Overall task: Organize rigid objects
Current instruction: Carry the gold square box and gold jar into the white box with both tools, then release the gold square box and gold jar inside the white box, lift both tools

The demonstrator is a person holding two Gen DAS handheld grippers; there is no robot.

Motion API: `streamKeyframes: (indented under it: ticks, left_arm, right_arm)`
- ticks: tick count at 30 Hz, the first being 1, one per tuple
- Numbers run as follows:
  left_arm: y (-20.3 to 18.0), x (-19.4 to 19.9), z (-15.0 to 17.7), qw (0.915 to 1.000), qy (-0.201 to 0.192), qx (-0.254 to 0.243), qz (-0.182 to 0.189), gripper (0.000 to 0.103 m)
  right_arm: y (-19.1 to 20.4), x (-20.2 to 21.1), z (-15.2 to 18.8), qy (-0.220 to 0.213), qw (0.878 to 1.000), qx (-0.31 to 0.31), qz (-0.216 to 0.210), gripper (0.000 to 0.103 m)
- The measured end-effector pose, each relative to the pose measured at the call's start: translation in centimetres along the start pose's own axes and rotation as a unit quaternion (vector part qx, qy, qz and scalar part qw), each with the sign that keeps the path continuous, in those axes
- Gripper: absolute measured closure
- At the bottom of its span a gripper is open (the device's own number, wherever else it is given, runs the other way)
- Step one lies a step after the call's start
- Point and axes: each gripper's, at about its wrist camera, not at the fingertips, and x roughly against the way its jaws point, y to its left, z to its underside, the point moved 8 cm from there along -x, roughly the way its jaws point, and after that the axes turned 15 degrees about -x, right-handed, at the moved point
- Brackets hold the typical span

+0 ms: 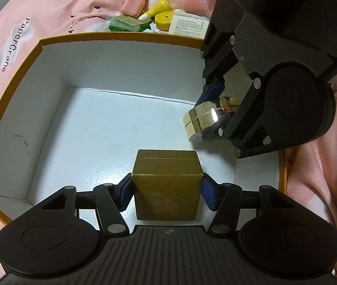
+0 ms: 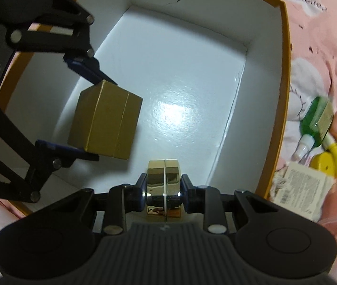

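Between our left gripper's [image 1: 167,191] fingers: gold carton [image 1: 167,187], clamped, above the white box [image 1: 121,64] floor. Our right gripper [image 2: 164,193] clenches a gold round tin [image 2: 164,182] beside it.

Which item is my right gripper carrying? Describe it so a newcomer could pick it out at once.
Start at the large white-lined storage box with the orange rim, sitting on pink bedding. Above its floor, the right gripper is clamped on a round gold compact. Its mirror-shiny, disc-shaped body sets it apart from the matte gold carton held in the left gripper.
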Motion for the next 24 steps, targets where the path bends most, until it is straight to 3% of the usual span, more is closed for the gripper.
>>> streamKeyframes:
  ticks: [5,6,8,11,14,20,24]
  left_arm:
    - [-0.1,0.0,-0.3,1.0000,-0.001,-0.006,0.003,0.036]
    - [-0.1,0.0,-0.3,1.0000,-0.002,-0.007,0.003,0.036]
    - [-0.2,0.0,-0.2,1.0000,-0.001,-0.008,0.005,0.036]
    - [-0.4,-0.1,-0.2,0.9999,-0.002,-0.011,0.011,0.036]
    - [-0.4,-0.3,-0.1,0.9998,-0.003,-0.014,0.016,0.036]
    - [0.0,-0.5,0.4,0.9997,0.011,-0.013,0.018,0.036]
    - [0.0,-0.7,0.4,0.9996,0.013,-0.010,0.024,0.036]
  right_arm:
    - [0.7,0.3,0.1,-0.010,0.998,0.051,0.034,0.070]
    - [0.7,0.5,-0.1,-0.016,0.997,0.061,0.043,0.056]
    - [0.7,0.9,-0.5,-0.030,0.995,0.072,0.062,0.047]
    - [0.2,1.2,-1.0,-0.032,0.994,0.083,0.066,0.052]
    - [-0.1,1.3,-0.7,-0.022,0.994,0.089,0.050,0.071]
    - [-0.7,1.2,-0.5,-0.014,0.988,0.140,0.055,0.087]
    - [-0.9,1.2,-0.2,0.001,0.983,0.174,0.052,0.088]
